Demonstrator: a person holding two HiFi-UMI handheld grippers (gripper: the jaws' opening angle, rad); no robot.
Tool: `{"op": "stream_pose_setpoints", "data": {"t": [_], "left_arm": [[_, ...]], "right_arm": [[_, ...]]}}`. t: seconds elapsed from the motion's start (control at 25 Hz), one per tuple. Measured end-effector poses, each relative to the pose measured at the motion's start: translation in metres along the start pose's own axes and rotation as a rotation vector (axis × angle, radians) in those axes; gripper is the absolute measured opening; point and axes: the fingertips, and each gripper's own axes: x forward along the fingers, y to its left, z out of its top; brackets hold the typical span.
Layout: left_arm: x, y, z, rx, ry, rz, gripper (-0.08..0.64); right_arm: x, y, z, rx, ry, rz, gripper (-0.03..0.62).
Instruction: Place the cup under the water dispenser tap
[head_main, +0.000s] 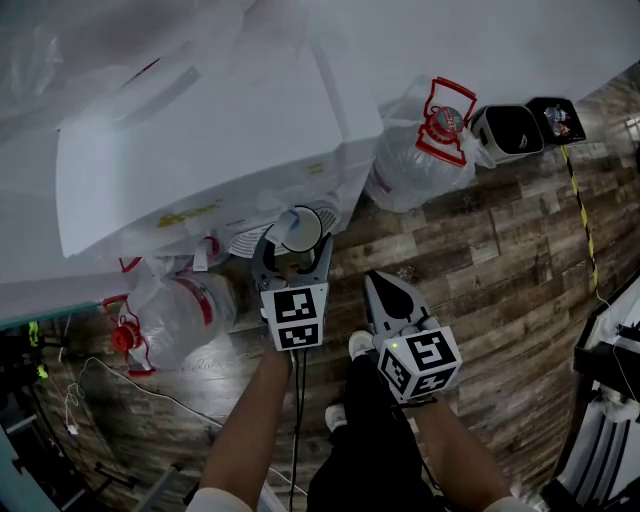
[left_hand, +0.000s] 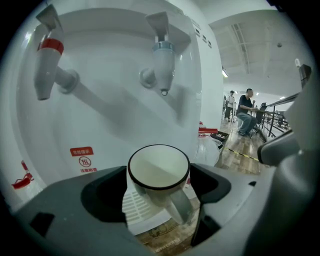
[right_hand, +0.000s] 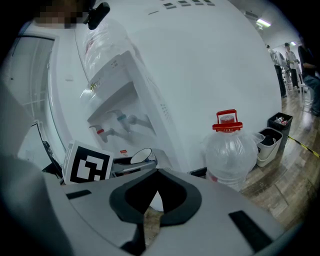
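Right gripper (right_hand: 156, 171) closed, empty. Left gripper (left_hand: 158, 175) clamped on cup (left_hand: 155, 162), handle toward camera, above drip tray grille (left_hand: 136, 212), roughly under blue tap (left_hand: 163, 62). Red tap (left_hand: 45, 60) at left: 2 taps. Head view alone shows 2 bottles: right bottle (head_main: 415, 155), left bottle (head_main: 180, 315); 2 bins (head_main: 508, 132).

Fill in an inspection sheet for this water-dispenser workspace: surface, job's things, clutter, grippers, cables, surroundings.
Surface: wood-plank floor; white drip tray under the cup.
Job's things: white cup, dark rim, empty, roughly in line below the blue tap; red tap to its left on the dispenser.
Clutter: water bottles flank the dispenser; two bins.
Grippers: left gripper fingers closed on the cup; right gripper shut, empty.
Cables: thin white cable on the floor; black leads from the left gripper.
Surroundings: people far off.
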Motion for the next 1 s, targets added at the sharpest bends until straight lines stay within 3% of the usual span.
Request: {"op": "stream_pose_setpoints", "data": {"t": [0.44, 1.0], "left_arm": [[-0.042, -0.002, 0.016, -0.042, -0.025, -0.007, 0.426], [-0.253, -0.003, 0.083, -0.061, -0.121, -0.005, 0.394]], "right_arm": [[-0.028, 0.017, 0.023, -0.033, -0.034, -0.017, 0.018], [-0.174, 0.121, 0.077, -0.123, -0.123, -0.038, 0.018]]}}
